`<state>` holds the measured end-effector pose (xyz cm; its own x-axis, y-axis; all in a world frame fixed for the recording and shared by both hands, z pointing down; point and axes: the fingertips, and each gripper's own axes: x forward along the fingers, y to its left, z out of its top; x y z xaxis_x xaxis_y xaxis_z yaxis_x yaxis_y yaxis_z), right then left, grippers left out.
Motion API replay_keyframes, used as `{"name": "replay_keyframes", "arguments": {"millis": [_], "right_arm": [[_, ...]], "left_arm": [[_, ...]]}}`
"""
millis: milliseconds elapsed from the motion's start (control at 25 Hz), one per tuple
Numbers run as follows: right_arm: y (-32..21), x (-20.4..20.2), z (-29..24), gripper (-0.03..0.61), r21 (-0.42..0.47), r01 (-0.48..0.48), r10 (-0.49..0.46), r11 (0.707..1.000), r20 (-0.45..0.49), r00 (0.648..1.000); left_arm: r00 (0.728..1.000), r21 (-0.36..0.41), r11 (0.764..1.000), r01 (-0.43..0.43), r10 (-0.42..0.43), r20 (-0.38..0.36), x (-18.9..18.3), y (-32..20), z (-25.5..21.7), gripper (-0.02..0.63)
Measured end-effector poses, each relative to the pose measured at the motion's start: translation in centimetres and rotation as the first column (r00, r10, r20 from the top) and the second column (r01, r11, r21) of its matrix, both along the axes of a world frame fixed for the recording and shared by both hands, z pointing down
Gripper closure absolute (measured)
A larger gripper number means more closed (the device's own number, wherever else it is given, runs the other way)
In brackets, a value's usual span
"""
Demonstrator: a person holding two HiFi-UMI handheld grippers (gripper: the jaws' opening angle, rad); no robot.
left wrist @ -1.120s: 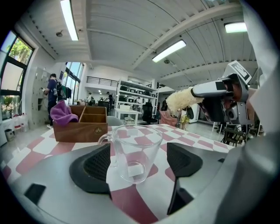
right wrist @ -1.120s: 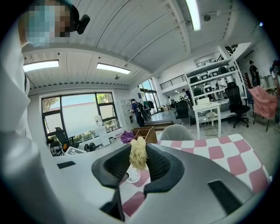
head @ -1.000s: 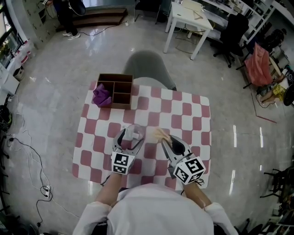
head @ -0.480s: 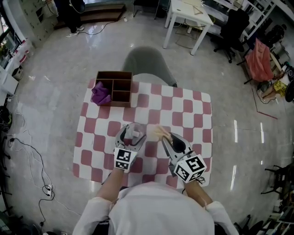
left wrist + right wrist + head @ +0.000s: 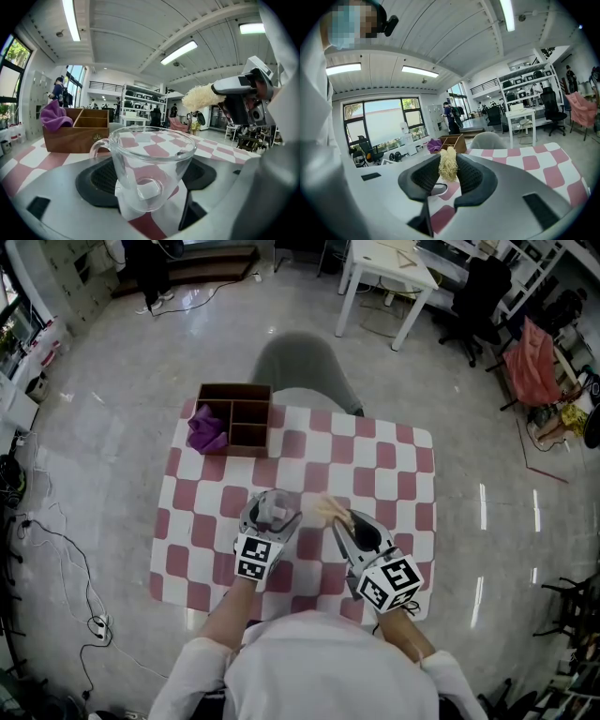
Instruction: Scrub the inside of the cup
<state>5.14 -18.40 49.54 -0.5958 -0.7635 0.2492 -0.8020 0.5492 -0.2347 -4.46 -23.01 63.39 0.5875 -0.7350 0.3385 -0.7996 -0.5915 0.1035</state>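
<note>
Above the checked table (image 5: 403, 474) on a marble floor (image 5: 112, 381), left tool (image 5: 267, 521) clamps the cup (image 5: 150, 173), right tool (image 5: 345, 524) grips the scrubber (image 5: 448, 165).

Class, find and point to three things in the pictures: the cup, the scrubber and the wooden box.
cup (image 5: 149, 168), left gripper view, on its clear front wall.
scrubber (image 5: 448, 165), right gripper view, on the middle of its fibre tuft.
box (image 5: 75, 139), left gripper view, on its front wall.

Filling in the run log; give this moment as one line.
left gripper: holds glass cup | right gripper: holds fibre scrubber | scrubber: outside cup
</note>
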Motion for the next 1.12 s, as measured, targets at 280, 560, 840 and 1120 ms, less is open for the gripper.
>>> {"name": "replay_keyframes", "arguments": {"millis": [280,560,840,1120], "right_arm": [[0.2,-0.1,-0.2,0.471,0.006,0.005,-0.005,1.000,0.000,1.000],[0.4,-0.1,-0.5,0.471,0.014,0.007,-0.007,1.000,0.000,1.000],[0.7,-0.2,-1.7,0.471,0.036,0.015,-0.015,0.999,0.001,1.000],[1.3,-0.4,-2.7,0.471,0.056,0.031,-0.032,0.998,0.005,0.999]], "left_arm": [[1.000,0.004,1.000,-0.002,0.002,0.007,0.0,0.0,-0.1,0.233],[0.997,-0.013,0.998,-0.061,0.062,0.047,0.0,0.3,0.0,0.232],[0.989,-0.029,0.994,-0.104,0.106,0.100,-0.6,1.3,-0.9,0.232],[0.980,-0.015,0.994,-0.113,0.114,0.164,-1.3,2.5,-3.2,0.232]]}}
